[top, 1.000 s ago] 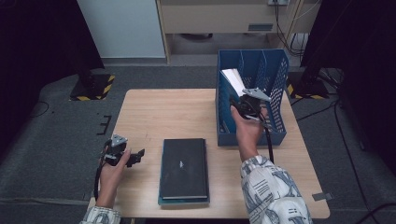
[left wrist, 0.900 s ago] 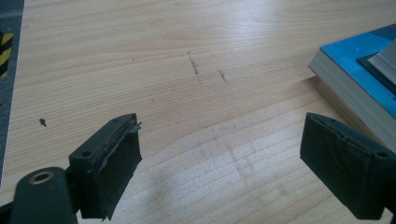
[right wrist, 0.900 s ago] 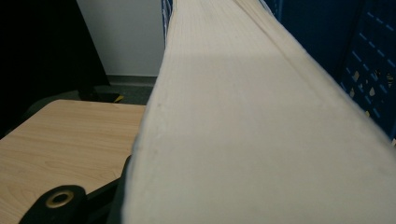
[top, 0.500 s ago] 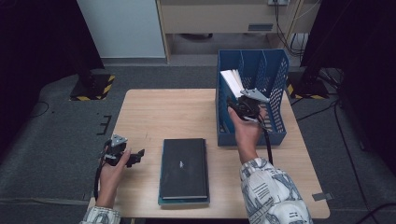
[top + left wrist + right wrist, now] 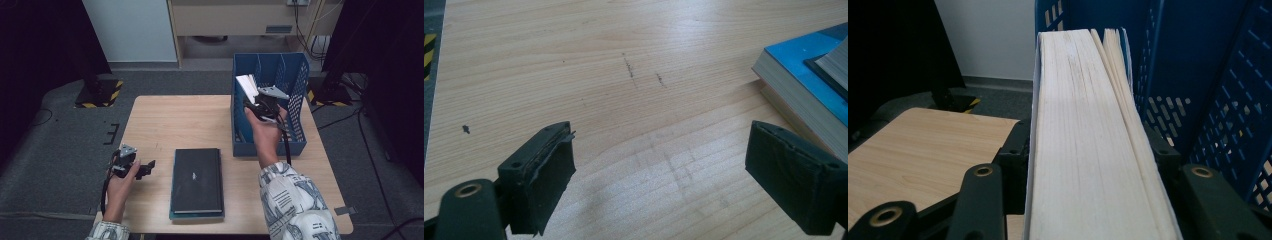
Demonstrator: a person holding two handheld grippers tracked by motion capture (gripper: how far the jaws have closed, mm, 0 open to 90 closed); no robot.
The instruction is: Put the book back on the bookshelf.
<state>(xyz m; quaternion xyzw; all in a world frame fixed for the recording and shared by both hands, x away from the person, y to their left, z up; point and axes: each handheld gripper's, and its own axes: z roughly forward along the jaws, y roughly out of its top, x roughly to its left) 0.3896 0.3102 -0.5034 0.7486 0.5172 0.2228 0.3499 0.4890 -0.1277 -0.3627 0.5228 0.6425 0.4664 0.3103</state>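
Book (image 5: 1088, 150) sits pinched page-edge up in the right tool (image 5: 264, 106), whose jaws just closed a little, over the blue rack (image 5: 295, 85); left tool (image 5: 134, 167) hovers spread above the table (image 5: 175, 120).

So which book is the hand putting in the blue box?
Find the blue mesh file box at the far right of the wooden table. The book sits between the right gripper jaws at that box's left compartment, pale page edges showing. The other books lie flat and dark.
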